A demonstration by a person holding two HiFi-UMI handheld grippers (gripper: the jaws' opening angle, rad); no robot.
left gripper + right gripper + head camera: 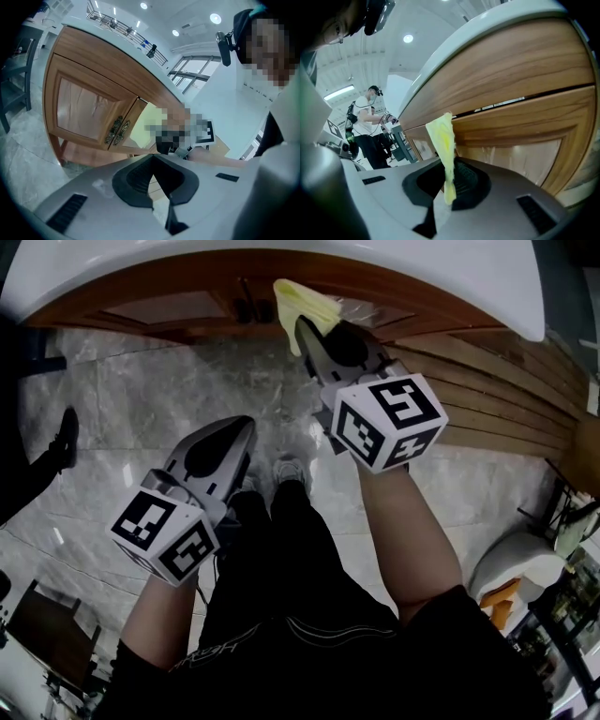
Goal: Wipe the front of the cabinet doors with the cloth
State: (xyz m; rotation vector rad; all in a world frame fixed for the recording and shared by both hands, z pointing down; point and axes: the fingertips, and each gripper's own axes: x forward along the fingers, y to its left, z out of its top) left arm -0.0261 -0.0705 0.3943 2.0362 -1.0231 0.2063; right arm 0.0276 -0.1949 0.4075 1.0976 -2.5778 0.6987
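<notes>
The yellow cloth [305,301] is pinched in my right gripper [303,326], which is shut on it and holds it up against the wooden cabinet front, just right of the paired door handles [248,306]. In the right gripper view the cloth [443,140] stands up out of the shut jaws [449,173], close to a panelled door [520,150]. My left gripper [244,425] hangs lower over the floor, shut and empty, away from the cabinet. Its own view, past its jaws [153,159], shows both doors [84,108], the ornate handles [117,130] and the cloth [144,123] on the right door.
A white countertop [281,254] overhangs the cabinet. The person's legs and shoes [291,470] stand on the marble floor. Wooden slats [497,381] run along the right, with a white seat [511,568] below them. Another person [370,122] stands far off. A dark chair [14,84] is at the left.
</notes>
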